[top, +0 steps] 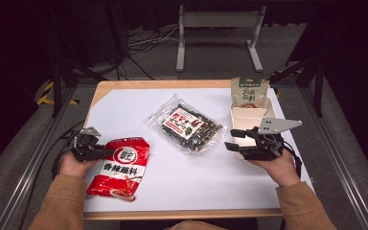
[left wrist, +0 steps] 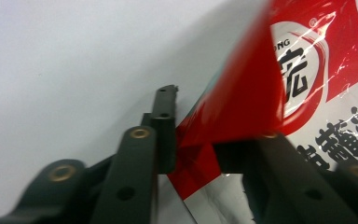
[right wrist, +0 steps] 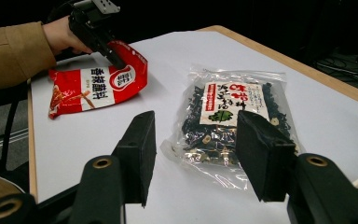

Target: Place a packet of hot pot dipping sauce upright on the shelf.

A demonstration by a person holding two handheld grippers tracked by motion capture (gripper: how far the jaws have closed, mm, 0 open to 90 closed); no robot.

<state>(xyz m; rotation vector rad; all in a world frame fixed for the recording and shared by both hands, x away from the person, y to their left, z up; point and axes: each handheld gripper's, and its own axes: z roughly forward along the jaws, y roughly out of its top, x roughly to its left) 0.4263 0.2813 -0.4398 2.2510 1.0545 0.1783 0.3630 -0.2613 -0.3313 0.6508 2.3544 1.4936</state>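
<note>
Near the tabletop's (top: 249,191) front-left corner, left hand-held gripper (top: 106,152) pinches the red packet's (top: 120,167) edge; right hand-held gripper (top: 231,140) gapes empty.

Bare bench (top: 124,108) lies open at far left and along the near edge; the seaweed bag (top: 188,124) blocks the middle, a cardboard tray (top: 249,117) the right.

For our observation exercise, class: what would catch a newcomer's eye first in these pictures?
First the bright red packet at the near left of the white table, its upper corner lifted between the jaws of the left gripper. Next the clear bag of dark dried food at the centre, with the right gripper open beside it.
</note>
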